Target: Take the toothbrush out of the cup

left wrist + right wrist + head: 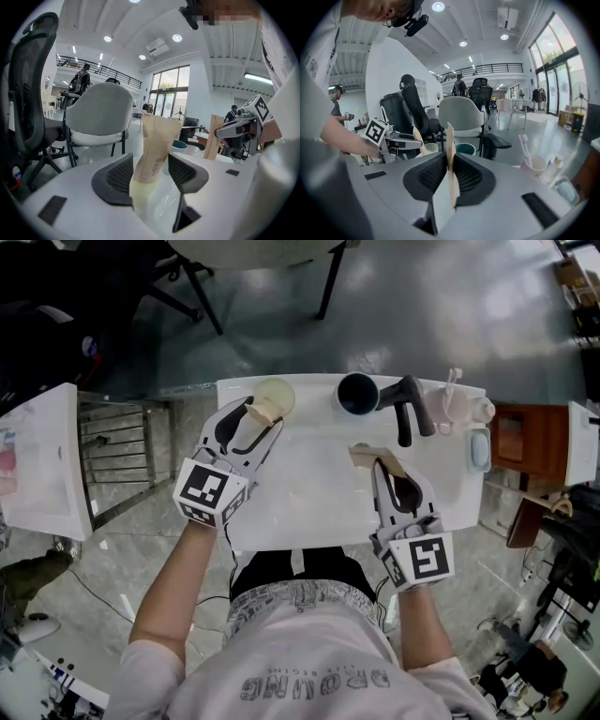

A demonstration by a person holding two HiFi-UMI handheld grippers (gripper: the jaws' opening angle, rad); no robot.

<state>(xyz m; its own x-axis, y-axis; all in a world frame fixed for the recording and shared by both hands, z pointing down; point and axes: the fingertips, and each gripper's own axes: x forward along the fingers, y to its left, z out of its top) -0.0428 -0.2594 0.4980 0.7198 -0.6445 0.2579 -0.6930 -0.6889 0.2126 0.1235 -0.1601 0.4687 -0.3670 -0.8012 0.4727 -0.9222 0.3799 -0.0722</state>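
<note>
1. Head view: The toothbrush [453,381] is seen standing in the pink cup [456,407] at the back right corner of the table [309,498]. It has not been taken out yet. A black tap [410,407] stands just beside the cup. The right tongs [384,467] are the nearer ones, but they are well apart from the cup. The left tongs [265,418] are far off at the back left.
2. Left gripper view: A brown pouch [157,140] is seen between the jaws, which stand part way open around it. It looks to be held. No toothbrush is seen here.
3. Right gripper view: The jaws are nearly closed, and a flat brown packet [451,140] is pinched edge-on. The toothbrush [524,147] and cup [534,166] lie ahead and off to the right, not between the jaws.
4. The step: The reach for the toothbrush does not seem to have begun, as both tongs are full. One pair, most likely the right, would need to be emptied first. The thin handle could then be gripped above the rim and lifted straight up, so the cup is not tipped.
</note>
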